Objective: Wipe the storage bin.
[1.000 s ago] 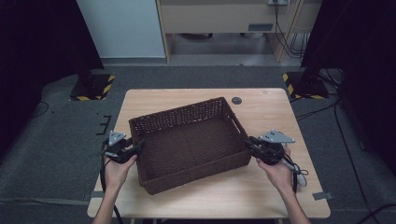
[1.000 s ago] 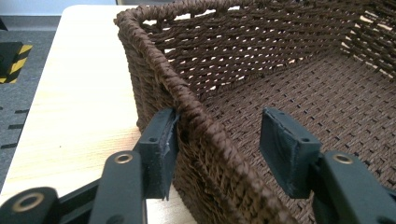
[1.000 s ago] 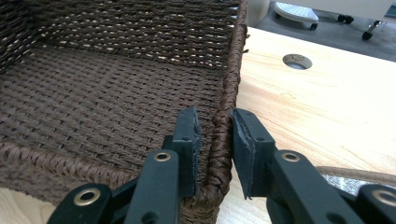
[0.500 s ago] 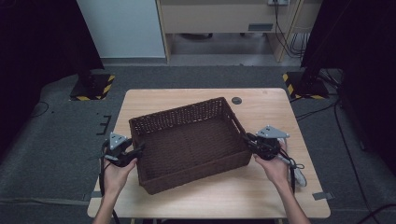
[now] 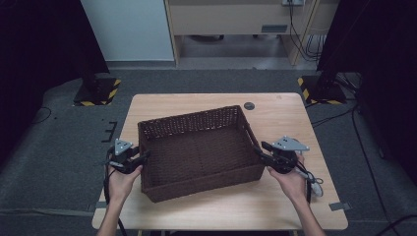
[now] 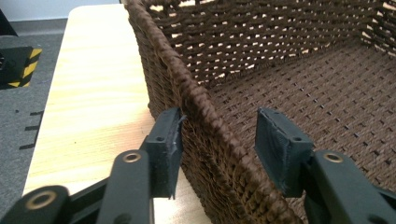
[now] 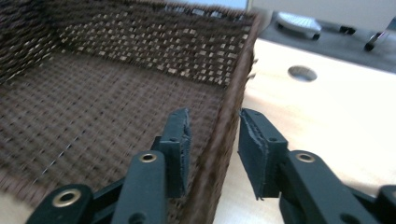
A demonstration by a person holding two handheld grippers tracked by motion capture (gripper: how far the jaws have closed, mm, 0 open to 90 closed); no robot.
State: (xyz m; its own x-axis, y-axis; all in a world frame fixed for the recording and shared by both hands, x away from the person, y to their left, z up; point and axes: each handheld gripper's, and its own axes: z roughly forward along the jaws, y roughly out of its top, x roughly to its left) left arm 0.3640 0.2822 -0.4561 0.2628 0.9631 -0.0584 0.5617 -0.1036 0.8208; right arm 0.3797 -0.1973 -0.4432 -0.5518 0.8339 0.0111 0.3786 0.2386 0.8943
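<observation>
Right gripper (image 5: 261, 150) just loosened off basket (image 5: 196, 147) wall; left gripper (image 5: 142, 160) narrowing, unclamped.

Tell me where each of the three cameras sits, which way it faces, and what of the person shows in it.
High view: fixed above the person's side, looking forward and down on the table; forearms, left gripper, right gripper.
Left gripper view: rides the left gripper, looking along its jaws, which straddle the basket wall.
Right gripper view: rides the right gripper, jaws straddling the opposite wall, apart from it.
Shared: all three show the brown wicker basket, empty.
</observation>
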